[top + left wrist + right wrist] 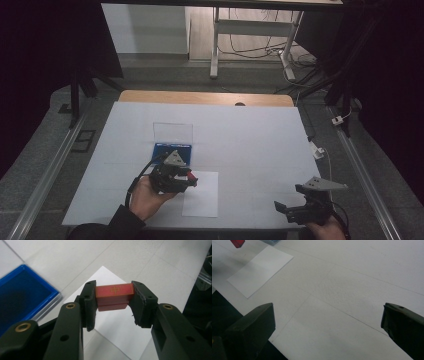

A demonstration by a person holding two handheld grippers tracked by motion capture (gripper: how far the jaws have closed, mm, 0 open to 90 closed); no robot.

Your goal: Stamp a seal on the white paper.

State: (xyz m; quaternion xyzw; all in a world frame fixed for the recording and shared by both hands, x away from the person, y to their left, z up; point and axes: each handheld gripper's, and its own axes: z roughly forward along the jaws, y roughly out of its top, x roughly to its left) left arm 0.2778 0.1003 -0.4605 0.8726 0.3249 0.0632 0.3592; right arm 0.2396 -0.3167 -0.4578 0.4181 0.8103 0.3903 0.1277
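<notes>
Left tool (113, 298) clamps red block (114, 296) above white paper (117, 322); right tool (328, 325) gapes empty.
Keep block level, lower it gently onto paper, at five o'clock from blue box (22, 295).

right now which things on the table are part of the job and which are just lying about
In the job:
- red block, clamped between the left gripper fingers
- white sheet of paper, just below the block
- blue tray, beside the left gripper

Lying about:
- right gripper, fingers open, nothing between them
- white table cover
- cables on the floor beyond the table
</notes>
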